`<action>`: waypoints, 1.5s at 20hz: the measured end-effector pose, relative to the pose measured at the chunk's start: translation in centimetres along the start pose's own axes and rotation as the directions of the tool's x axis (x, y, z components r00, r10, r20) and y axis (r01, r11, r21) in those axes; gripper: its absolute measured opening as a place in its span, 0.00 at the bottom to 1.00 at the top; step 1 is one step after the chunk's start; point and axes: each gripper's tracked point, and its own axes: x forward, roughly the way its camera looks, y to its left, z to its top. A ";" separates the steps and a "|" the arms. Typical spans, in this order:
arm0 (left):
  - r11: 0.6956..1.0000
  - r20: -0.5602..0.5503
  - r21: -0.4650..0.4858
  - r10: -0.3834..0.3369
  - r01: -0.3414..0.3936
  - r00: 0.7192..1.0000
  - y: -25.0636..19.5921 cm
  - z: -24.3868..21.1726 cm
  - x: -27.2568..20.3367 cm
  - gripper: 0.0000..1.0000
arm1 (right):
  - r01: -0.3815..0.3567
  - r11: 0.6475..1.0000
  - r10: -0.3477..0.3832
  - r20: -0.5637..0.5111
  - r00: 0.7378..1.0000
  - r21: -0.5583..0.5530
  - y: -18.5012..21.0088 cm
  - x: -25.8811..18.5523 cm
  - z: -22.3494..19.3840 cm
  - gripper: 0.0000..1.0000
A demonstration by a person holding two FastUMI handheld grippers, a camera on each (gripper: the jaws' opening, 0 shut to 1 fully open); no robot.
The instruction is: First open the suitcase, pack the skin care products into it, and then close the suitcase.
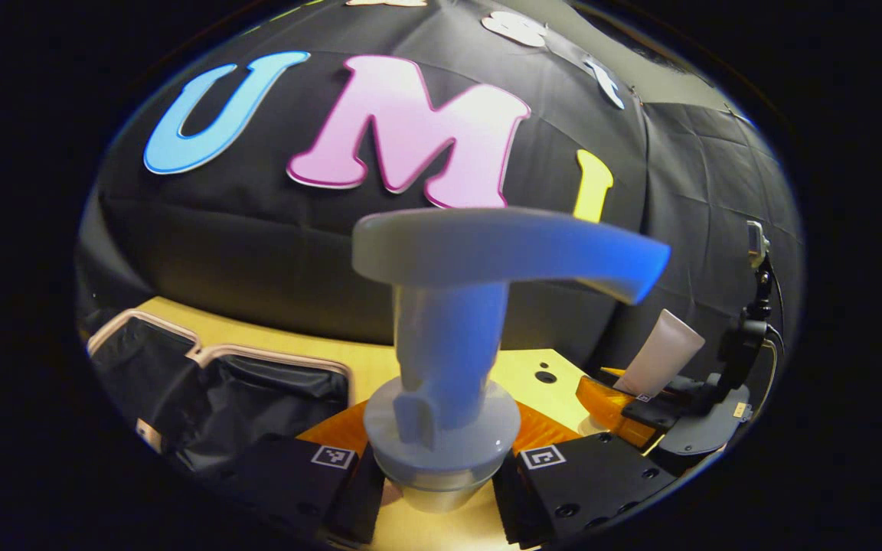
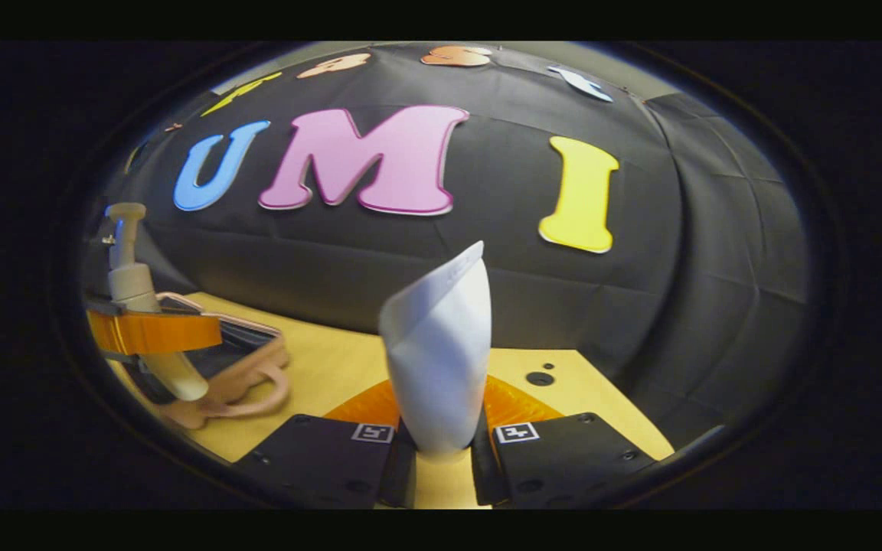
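Nearest you, your left gripper (image 1: 441,474) has its fingers pressed in on the neck of a pump bottle (image 1: 449,360), whose spout head juts across the left gripper view. Your right gripper (image 2: 437,451) is likewise clamped on the lower end of a white squeeze tube (image 2: 441,352), which stands upright with its crimped end on top. Both products are lifted clear of the yellow table (image 2: 334,375), so you have both hands loaded.

Farther off on your left, the suitcase (image 1: 204,383) lies open on the table, its dark lining showing inside a pale pink rim. In the right gripper view its pink handle (image 2: 234,390) rests on the table, just behind the bottle your left hand carries.

By my reading, the opening step is done and you are midway through packing. Nothing is visible inside the case yet, though part of the interior is hidden. You still need to set both items in, let go, and close the lid.
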 end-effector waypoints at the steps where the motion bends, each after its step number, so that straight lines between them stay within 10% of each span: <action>1: 1.000 -0.007 0.011 0.029 -0.029 1.000 2.0 0.1 -0.5 0.63 | -0.030 1.000 0.030 0.008 1.000 0.003 2.1 -0.2 0.7 0.36; 9: 0.989 -0.224 0.041 0.147 -0.142 0.963 14.4 -4.5 -2.2 0.64 | -0.221 0.975 0.219 0.052 0.974 0.033 15.1 -1.7 4.2 0.33; 17: 0.988 -0.576 0.078 0.151 -0.130 0.804 18.6 -11.9 0.1 0.64 | -0.274 0.957 0.272 0.031 0.962 0.091 19.6 -2.4 4.4 0.33; 23: 0.981 -0.656 0.037 0.166 -0.189 0.736 19.5 -13.3 2.2 0.65 | -0.271 0.956 0.272 0.003 0.962 0.115 19.8 -1.7 4.1 0.33; 30: 0.958 -0.515 0.013 0.252 -0.287 0.819 20.8 -8.1 0.5 0.72 | -0.286 0.954 0.288 -0.009 0.958 0.091 22.0 -1.4 3.8 0.33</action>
